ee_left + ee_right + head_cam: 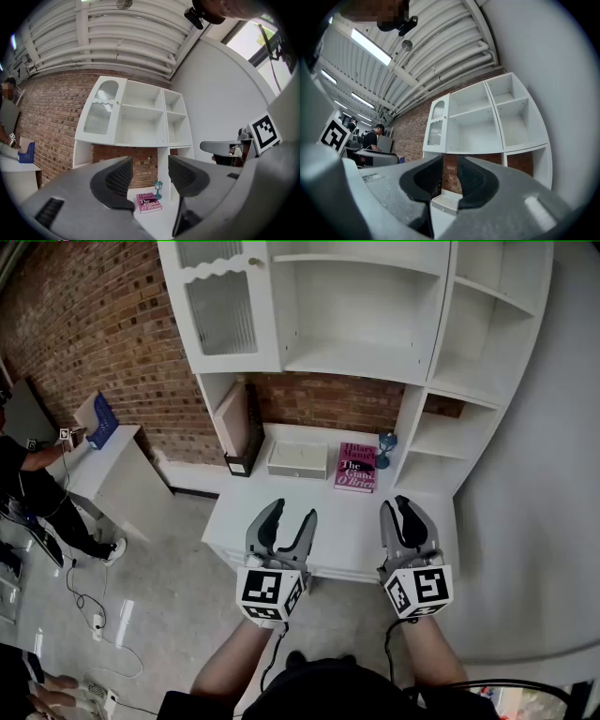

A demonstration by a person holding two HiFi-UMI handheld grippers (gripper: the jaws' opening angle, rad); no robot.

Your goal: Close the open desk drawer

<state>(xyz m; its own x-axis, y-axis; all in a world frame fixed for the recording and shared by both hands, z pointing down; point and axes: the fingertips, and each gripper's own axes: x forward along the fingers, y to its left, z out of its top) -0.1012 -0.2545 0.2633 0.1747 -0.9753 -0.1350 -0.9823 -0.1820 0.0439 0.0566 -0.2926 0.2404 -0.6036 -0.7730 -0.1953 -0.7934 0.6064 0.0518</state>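
1. At the bottom of the head view the person's two bare forearms (230,667) reach up into the frame, each ending in a grey gripper that carries a black-and-white marker cube.
2. The left gripper (292,512) sits lower centre. Its dark ribbed pads stand wide apart with nothing between them.
3. The right gripper (397,512) is just right of centre. Its pads are only a narrow gap apart, not touching, and they grip nothing.
4. Both grippers are over the front part of the plain white desk (246,512), side by side and apart from each other.
5. The small white drawer box (297,458), with one knob on its front, stands against the wall at the back of the desk, above centre. The right gripper view shows it low between that gripper's pads, but well beyond them. Whether its drawer is pulled out cannot be told.
6. A pink hardback book (355,467) lies flat just right of the box. A small teal lantern figure (384,448) stands upright by the book's upper right corner.
7. A black file holder (246,442) with a tan board in it stands left of the box.
8. An empty white shelf unit (356,306) with one glazed door rises above, against a red brick wall (103,334).
9. At the far left are a second white table (112,474), a blue crate (102,422) and a person in dark clothes (23,479).
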